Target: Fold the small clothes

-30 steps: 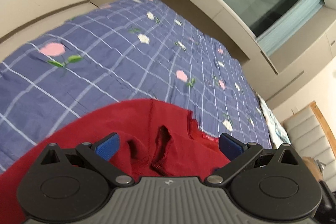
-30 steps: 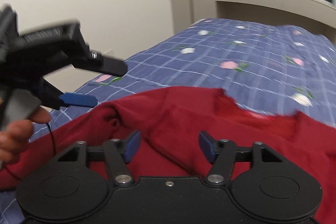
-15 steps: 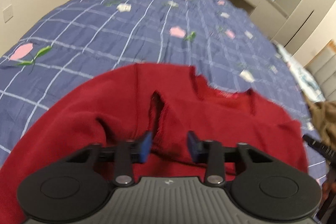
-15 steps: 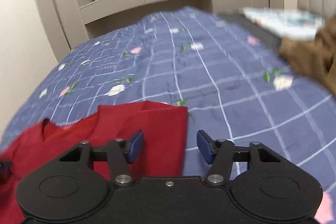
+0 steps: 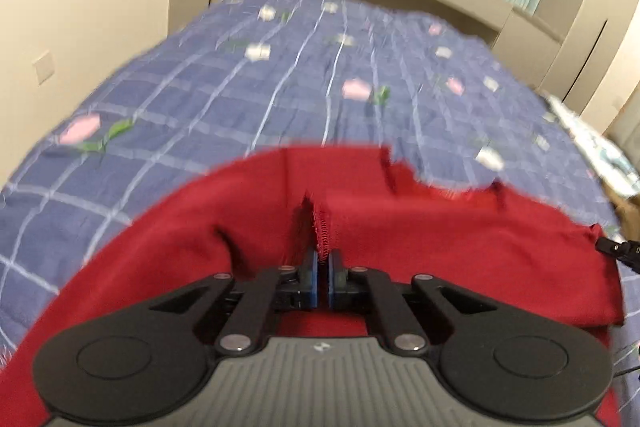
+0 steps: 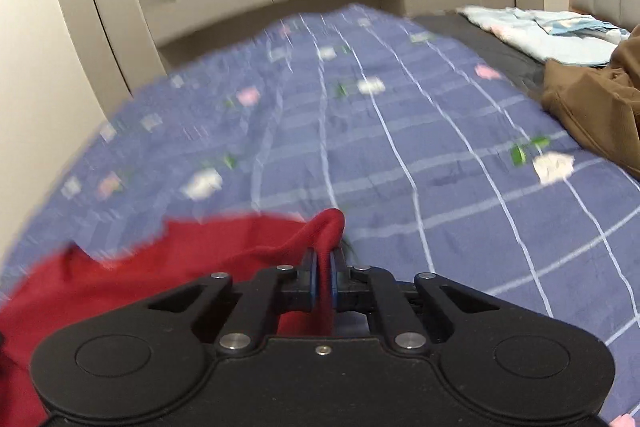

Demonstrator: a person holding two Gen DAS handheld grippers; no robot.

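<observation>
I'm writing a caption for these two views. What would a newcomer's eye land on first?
The red garment spread across the near end of the blue checked floral bedspread. Both grippers are shut on it: the left gripper pinches a stitched edge mid-garment, the right gripper a bunched corner. A brown garment lies at the right edge.
</observation>
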